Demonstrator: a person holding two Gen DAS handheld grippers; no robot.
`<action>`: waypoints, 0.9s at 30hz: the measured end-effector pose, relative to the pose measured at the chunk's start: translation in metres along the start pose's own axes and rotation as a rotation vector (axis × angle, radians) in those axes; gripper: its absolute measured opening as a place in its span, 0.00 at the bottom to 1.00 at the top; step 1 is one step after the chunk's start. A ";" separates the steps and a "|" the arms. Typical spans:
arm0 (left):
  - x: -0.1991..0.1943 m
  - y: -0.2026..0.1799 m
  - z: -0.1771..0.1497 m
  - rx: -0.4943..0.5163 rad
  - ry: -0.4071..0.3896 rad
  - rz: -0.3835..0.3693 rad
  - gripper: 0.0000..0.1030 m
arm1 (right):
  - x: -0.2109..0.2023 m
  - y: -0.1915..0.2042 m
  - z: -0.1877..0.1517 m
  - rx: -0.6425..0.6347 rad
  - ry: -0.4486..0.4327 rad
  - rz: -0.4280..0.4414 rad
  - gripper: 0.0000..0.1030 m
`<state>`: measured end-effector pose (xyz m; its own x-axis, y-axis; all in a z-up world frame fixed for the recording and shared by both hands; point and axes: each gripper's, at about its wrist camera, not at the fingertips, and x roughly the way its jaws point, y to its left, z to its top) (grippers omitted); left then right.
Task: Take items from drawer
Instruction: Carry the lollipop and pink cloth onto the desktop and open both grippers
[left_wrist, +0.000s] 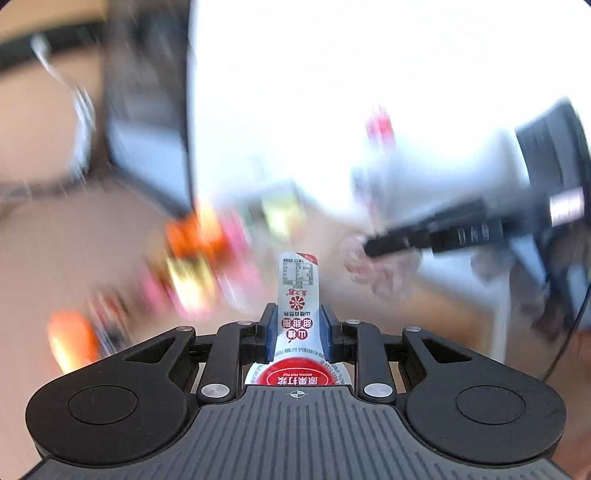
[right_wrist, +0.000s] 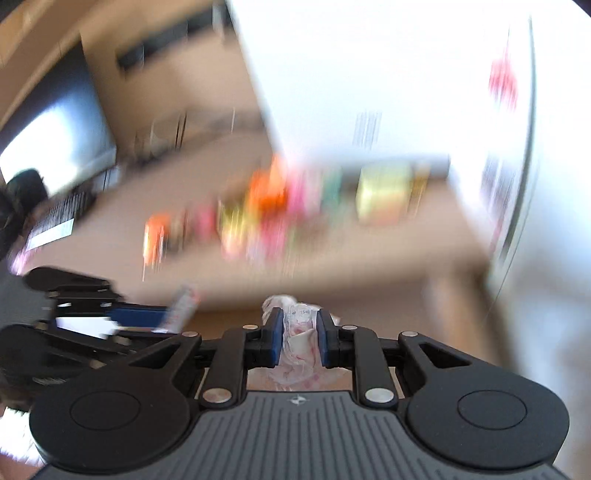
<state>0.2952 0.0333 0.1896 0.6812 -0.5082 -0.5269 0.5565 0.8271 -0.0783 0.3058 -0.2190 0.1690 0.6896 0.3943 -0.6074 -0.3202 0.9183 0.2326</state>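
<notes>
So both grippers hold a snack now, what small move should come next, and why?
Probably carry both over to the snack pile on the table. The left hand-held gripper is shut on a white and red packet, and the right hand-held gripper on a pink and white wrapper, so both grasps look finished.

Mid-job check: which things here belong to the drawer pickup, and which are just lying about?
Job:
- white and red snack packet, in left gripper
- pink-patterned wrapper, in right gripper
- blurred colourful snacks

Lying about:
- dark screen
- white panel
</notes>
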 end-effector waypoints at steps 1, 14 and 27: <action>-0.003 0.005 0.014 -0.018 -0.055 0.013 0.26 | -0.006 0.001 0.014 -0.015 -0.061 -0.012 0.18; 0.139 0.012 0.047 0.028 0.005 0.105 0.26 | 0.121 -0.038 0.071 -0.060 -0.136 -0.165 0.18; 0.164 0.029 0.040 0.007 -0.052 0.167 0.31 | 0.093 -0.048 0.060 -0.080 -0.276 -0.128 0.52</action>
<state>0.4419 -0.0360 0.1342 0.7881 -0.3752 -0.4879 0.4365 0.8996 0.0131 0.4246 -0.2243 0.1469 0.8742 0.2801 -0.3966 -0.2620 0.9598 0.1004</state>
